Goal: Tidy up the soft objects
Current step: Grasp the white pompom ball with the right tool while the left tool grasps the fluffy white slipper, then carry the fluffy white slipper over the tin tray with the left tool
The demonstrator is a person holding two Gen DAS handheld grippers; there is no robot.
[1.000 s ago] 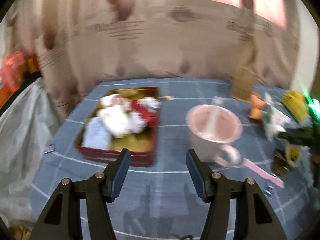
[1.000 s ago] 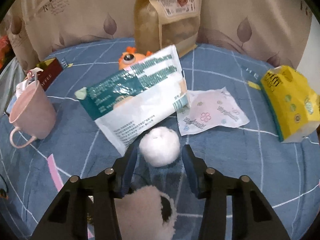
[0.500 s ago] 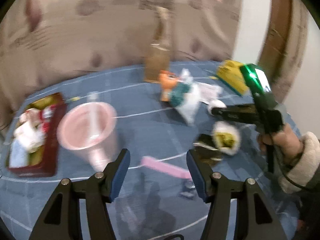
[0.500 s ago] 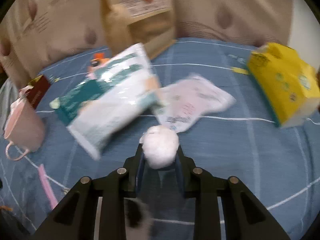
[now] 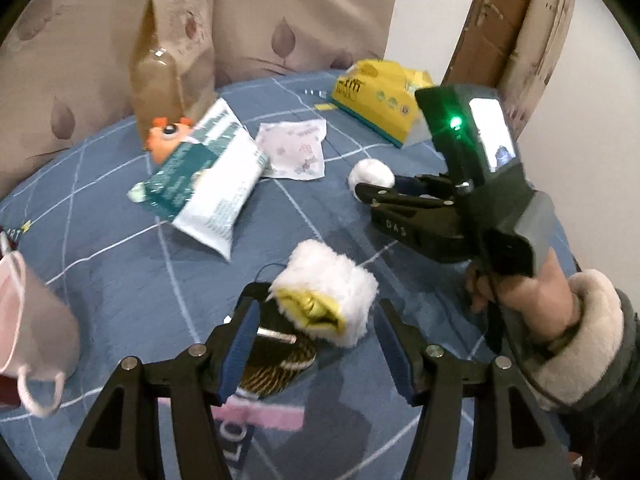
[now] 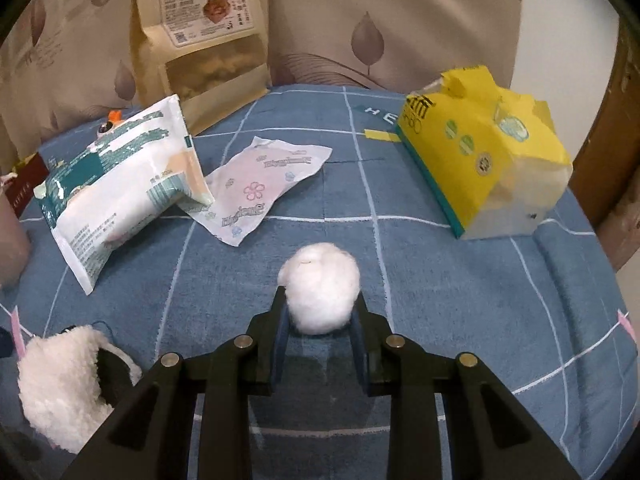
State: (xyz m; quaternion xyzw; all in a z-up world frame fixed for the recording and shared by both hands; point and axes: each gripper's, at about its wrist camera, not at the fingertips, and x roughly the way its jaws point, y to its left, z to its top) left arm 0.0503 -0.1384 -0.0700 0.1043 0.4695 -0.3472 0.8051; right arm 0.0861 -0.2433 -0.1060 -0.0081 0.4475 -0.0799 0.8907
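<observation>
Right wrist view shows the right gripper point(image 6: 320, 312) pinching a white fluffy ball point(image 6: 320, 286) between its fingertips, just above the blue checked cloth point(image 6: 460, 280); the jaws have just been closing, with the ball between them. Only this view gives the printed label on the tall paper bag point(image 6: 200, 32) at 11 o'clock and the torn top of the yellow tissue pack point(image 6: 480, 152) at 2 o'clock. A flat flowered sachet point(image 6: 260, 188) lies at 11 o'clock of the ball, touching the white-and-green packet point(image 6: 120, 188).

Left wrist view alone shows the hand point(image 5: 524, 284) on the right gripper's handle and its green light, with the ball point(image 5: 370, 174) at 1 o'clock. The left gripper point(image 5: 316, 334) has its fingers spread wide, pinching nothing, on either side of a white furry pouch with yellow lining point(image 5: 326, 292); whether they touch it I cannot tell. A pink cup point(image 5: 28, 320) sits at 9 o'clock, an orange toy point(image 5: 166, 140) at 11 o'clock.
</observation>
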